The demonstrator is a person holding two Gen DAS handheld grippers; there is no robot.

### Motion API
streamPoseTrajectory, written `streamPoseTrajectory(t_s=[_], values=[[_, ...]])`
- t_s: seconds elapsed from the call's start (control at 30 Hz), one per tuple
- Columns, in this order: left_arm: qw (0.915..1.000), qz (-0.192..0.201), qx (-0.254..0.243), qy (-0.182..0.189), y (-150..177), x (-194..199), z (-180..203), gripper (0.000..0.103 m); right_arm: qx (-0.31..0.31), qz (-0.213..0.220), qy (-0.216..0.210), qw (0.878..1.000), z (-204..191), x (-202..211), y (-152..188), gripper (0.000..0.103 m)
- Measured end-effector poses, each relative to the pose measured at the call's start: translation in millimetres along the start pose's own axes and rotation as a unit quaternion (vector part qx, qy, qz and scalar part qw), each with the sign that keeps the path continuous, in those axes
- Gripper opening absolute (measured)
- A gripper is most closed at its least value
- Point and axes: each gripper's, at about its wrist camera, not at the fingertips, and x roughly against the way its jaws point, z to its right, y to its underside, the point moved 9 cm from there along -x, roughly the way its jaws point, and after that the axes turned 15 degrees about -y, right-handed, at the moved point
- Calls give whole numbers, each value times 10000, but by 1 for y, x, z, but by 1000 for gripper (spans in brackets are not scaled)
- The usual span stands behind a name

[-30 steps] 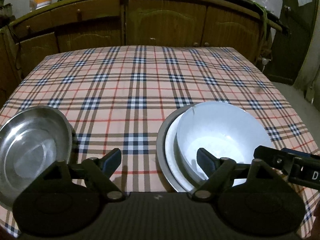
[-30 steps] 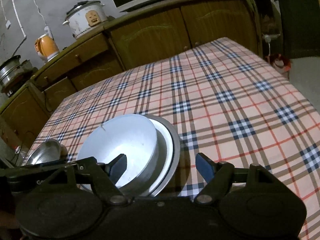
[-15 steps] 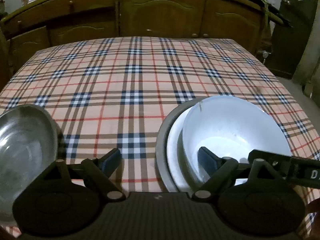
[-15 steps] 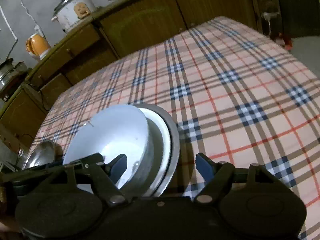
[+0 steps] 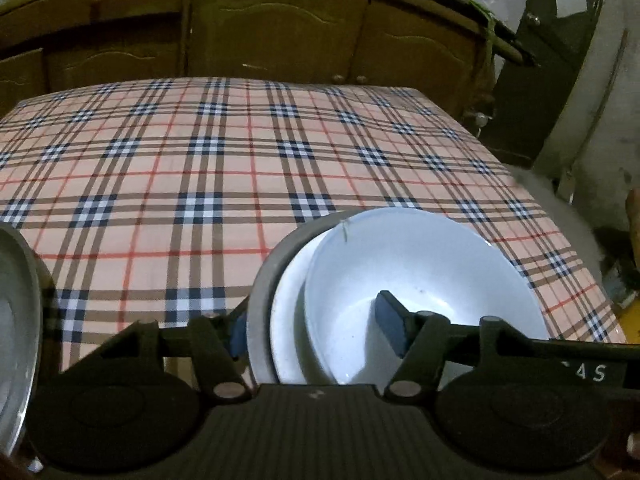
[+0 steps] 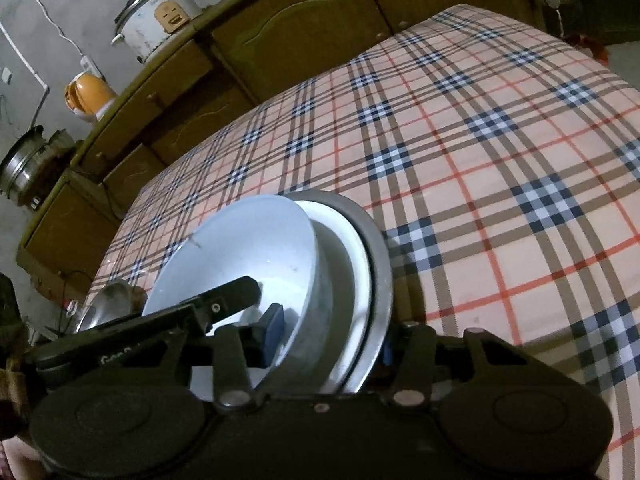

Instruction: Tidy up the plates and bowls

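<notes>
A white bowl sits in a white plate on a steel plate near the table's front edge. My left gripper straddles the stack's left rims, one finger outside the steel plate and one inside the bowl, jaws wide. My right gripper straddles the same stack from the other side, one finger inside the bowl and one outside the steel rim. Whether either one presses on the rims is unclear. A steel bowl sits at the far left.
The table has a plaid cloth. Wooden cabinets stand behind it, with a rice cooker, an orange kettle and a steel pot on top. A door is at the right.
Both grippers have moved forward onto the stack. Their fingers now reach over its rims and into the white bowl. The steel bowl has slid toward the left edge of the left wrist view.
</notes>
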Motion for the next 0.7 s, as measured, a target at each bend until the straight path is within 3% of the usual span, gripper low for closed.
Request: streamPoseTrajectory(t_s=[0.7], values=[[9987,470,6,-206,-13,67,-3,61,257,341,-256,9988,-44,44,-4,56]])
